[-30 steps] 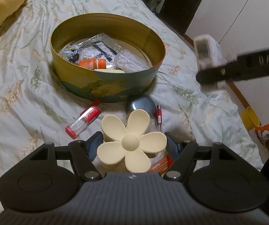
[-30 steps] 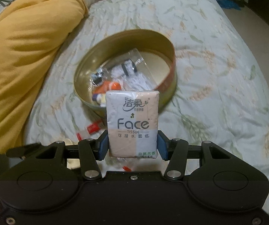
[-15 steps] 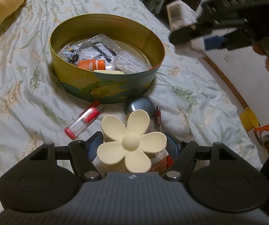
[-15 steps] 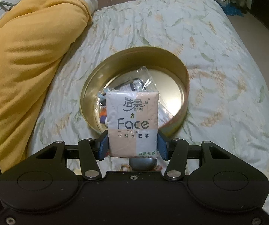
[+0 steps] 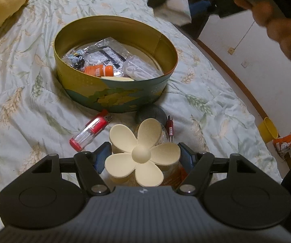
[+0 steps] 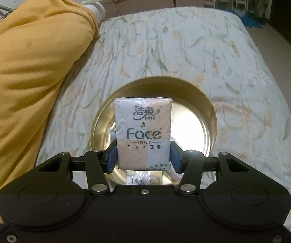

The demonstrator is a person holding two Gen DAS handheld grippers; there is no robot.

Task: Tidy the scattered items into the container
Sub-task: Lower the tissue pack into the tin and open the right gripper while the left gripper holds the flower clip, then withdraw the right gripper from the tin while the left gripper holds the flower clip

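Observation:
A round gold-lined tin (image 5: pixel 115 99) sits on the floral bedspread, holding an orange bottle (image 5: pixel 98 70) and clear plastic packets (image 5: pixel 108 54). My left gripper (image 5: pixel 144 155) is shut on a cream flower-shaped hair claw (image 5: pixel 143 154), low over the bed in front of the tin. A red lighter (image 5: pixel 91 130), a grey round object (image 5: pixel 150 114) and a red pen (image 5: pixel 170 126) lie beside it. My right gripper (image 6: pixel 143 158) is shut on a "Face" tissue pack (image 6: pixel 143 133), held above the tin (image 6: pixel 210 109). In the left wrist view, that pack (image 5: pixel 175 10) is blurred at the top.
A yellow blanket (image 6: pixel 23 81) is heaped along the bed's left side. A hand (image 5: pixel 277 20) grips the right tool. On the floor right of the bed stand a yellow cup (image 5: pixel 269 129) and an orange snack bag (image 5: pixel 286 141). An orange packet (image 5: pixel 173 174) lies under the claw.
The right gripper has carried the tissue pack across from the bed's right side to above the tin, which now lies directly beneath it. The left gripper and hair claw stayed still.

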